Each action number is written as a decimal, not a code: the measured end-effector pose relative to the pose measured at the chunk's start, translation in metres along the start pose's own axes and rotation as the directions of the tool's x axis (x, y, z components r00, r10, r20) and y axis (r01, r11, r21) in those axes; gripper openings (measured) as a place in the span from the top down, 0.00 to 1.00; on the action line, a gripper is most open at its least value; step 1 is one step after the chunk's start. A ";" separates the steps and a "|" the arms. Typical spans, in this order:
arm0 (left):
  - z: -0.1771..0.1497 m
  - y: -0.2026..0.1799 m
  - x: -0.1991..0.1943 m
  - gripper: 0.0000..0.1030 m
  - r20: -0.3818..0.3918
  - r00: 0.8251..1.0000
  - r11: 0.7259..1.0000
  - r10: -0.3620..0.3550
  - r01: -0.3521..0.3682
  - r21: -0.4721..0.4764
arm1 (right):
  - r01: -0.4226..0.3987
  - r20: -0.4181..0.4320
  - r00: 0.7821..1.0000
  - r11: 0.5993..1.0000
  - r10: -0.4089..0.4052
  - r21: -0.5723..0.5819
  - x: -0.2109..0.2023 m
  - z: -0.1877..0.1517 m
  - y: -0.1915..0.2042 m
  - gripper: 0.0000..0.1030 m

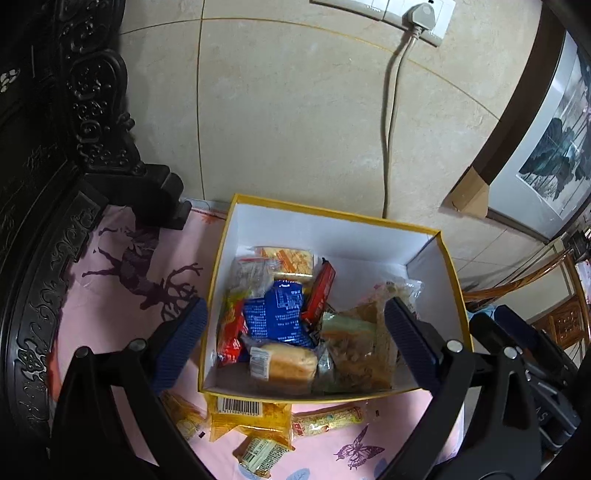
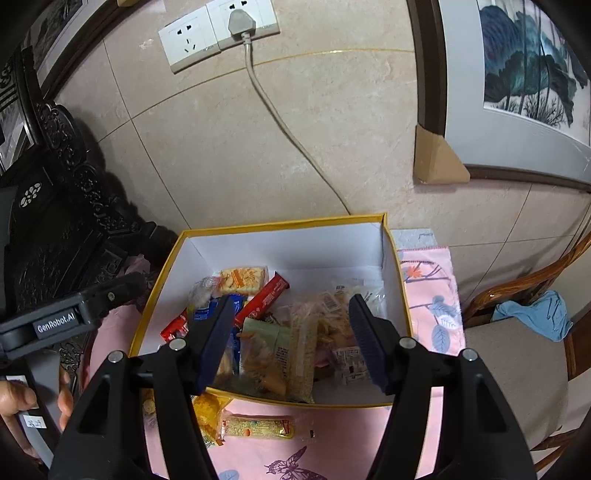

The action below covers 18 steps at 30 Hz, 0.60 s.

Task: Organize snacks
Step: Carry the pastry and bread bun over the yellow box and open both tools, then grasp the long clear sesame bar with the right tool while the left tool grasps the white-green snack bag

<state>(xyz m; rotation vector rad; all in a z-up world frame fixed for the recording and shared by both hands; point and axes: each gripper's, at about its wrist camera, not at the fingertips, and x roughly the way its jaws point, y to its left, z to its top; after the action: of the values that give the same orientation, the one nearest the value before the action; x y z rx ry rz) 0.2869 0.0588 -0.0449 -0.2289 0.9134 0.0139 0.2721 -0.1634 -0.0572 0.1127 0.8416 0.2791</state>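
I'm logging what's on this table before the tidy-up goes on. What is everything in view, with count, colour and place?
box: 1, yellow rim, white inside, open, on the pink cloth
snacks in box: a pile, exact count unclear; includes blue packet, red bar, bread roll
loose snacks: about 4, yellow and orange, on the cloth in front of the box, e.g. yellow packet, long stick
tablecloth: 1, pink, deer and butterfly print
wall socket: one plug in, grey cable
framed painting: 1, right wall
carved furniture: black, left
blue cloth: 1, on wooden chair
left gripper: open, over box
right gripper: open, over box
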 end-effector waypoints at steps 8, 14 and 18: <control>-0.031 0.007 -0.017 0.05 -0.002 1.000 0.999 -0.021 0.021 0.028 | -0.100 -0.038 0.995 0.992 0.097 -0.076 -0.014 -0.032 0.018 0.37; -0.097 0.028 -0.024 0.05 -0.040 0.999 0.997 0.013 -0.010 0.076 | -0.269 -0.215 0.953 0.922 0.213 -0.278 0.001 -0.103 0.040 0.37; -0.151 0.050 -0.019 0.05 -0.114 0.992 0.998 0.047 -0.041 0.049 | -0.310 -0.289 0.936 0.859 0.200 -0.409 0.029 -0.139 0.051 0.37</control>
<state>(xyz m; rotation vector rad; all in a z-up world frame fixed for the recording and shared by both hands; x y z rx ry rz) 0.1513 0.0786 -0.1287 -0.1673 1.0329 0.0203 0.1759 -0.1083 -0.1598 -0.2505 0.9795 0.7469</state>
